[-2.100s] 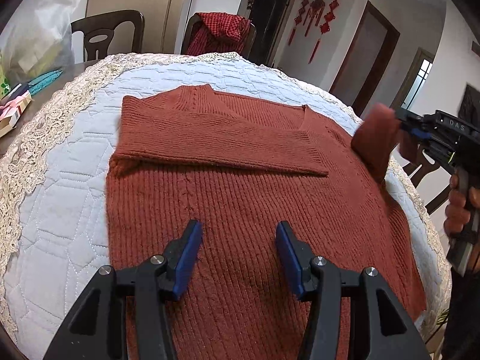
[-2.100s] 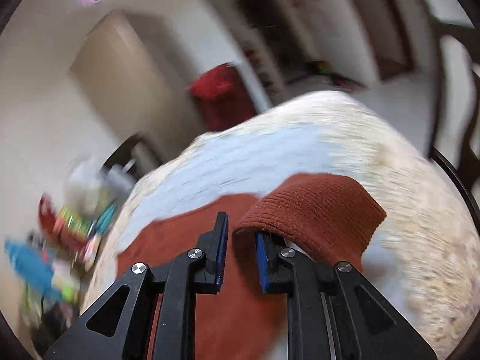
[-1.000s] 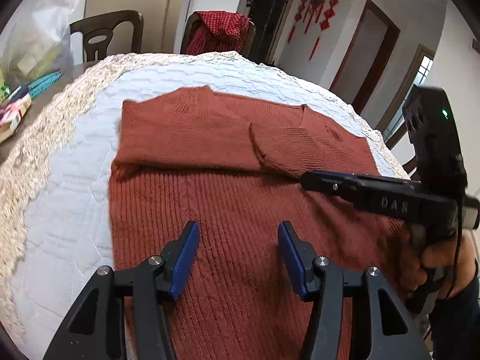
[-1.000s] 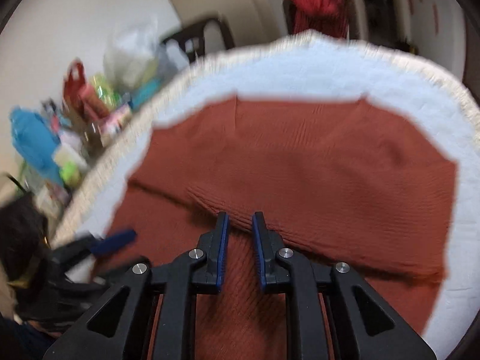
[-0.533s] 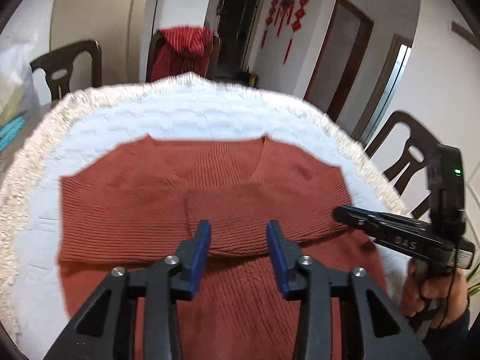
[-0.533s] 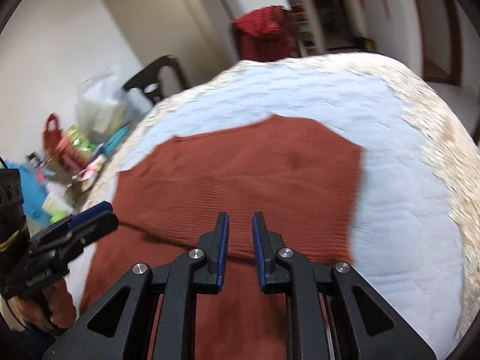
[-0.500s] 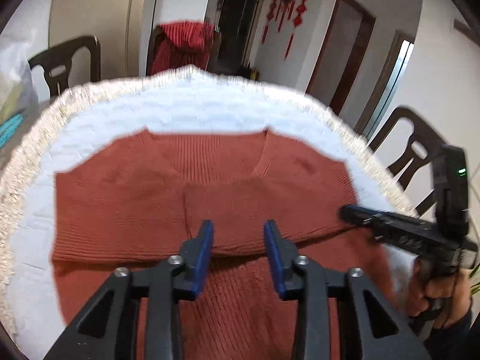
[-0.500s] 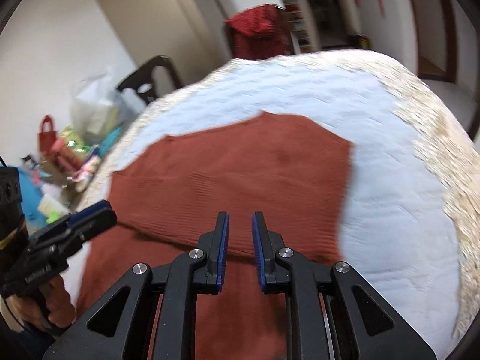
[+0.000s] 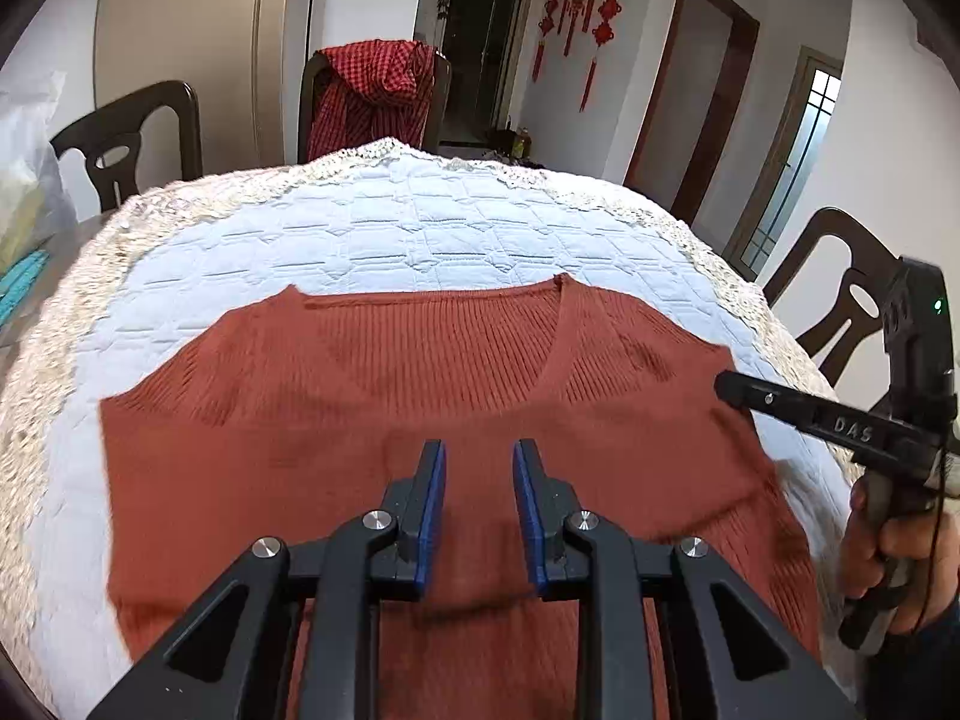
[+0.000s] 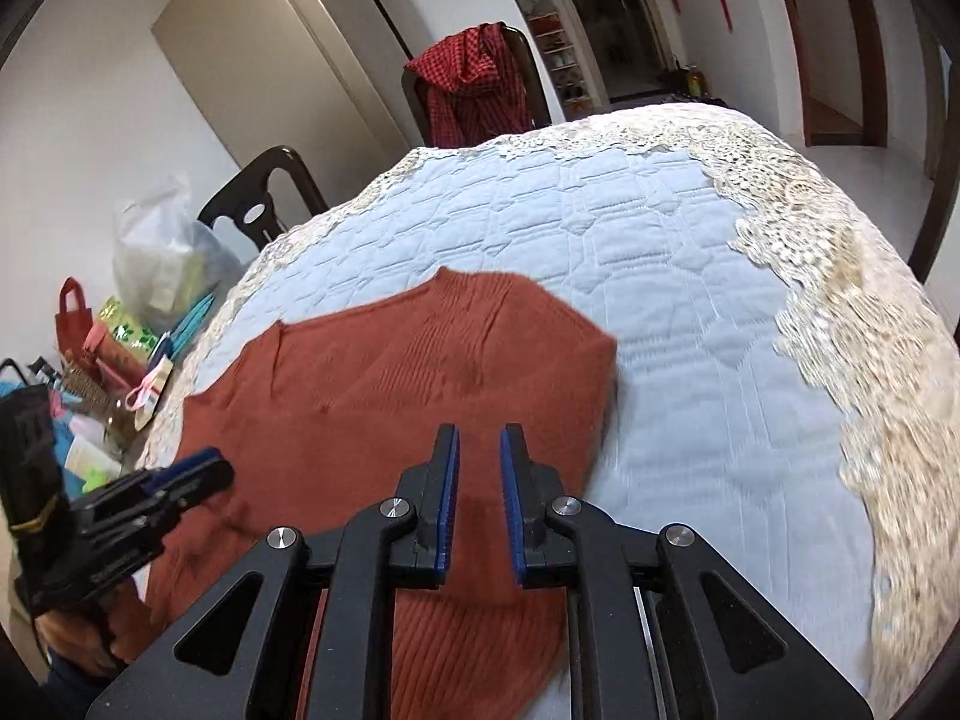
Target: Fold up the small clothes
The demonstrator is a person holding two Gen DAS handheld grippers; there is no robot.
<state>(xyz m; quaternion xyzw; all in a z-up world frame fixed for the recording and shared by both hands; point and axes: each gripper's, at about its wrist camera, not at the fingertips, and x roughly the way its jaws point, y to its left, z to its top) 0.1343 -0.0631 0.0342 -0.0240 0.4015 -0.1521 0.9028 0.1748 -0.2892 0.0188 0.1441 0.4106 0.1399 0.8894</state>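
A rust-red knitted sweater (image 9: 372, 396) lies flat on the quilted white table cover (image 9: 390, 240), both sleeves folded across its chest, V-neck at the far side. It also shows in the right wrist view (image 10: 372, 384). My left gripper (image 9: 477, 468) hovers over the sweater's middle, jaws apart and empty. My right gripper (image 10: 478, 450) hovers over the sweater's right part, jaws slightly apart and empty. The right gripper shows at the sweater's right edge in the left wrist view (image 9: 729, 384). The left gripper shows at the lower left of the right wrist view (image 10: 204, 468).
Dark wooden chairs (image 9: 126, 138) stand around the table; one carries a red checked garment (image 9: 372, 90). A plastic bag (image 10: 162, 246) and colourful small items (image 10: 114, 348) sit on the table's left side. The lace border (image 10: 840, 276) runs along the table's edge.
The right gripper carried the right sleeve across the chest, let it go and drew back to the right. The left gripper moved forward over the sweater and narrowed its jaws.
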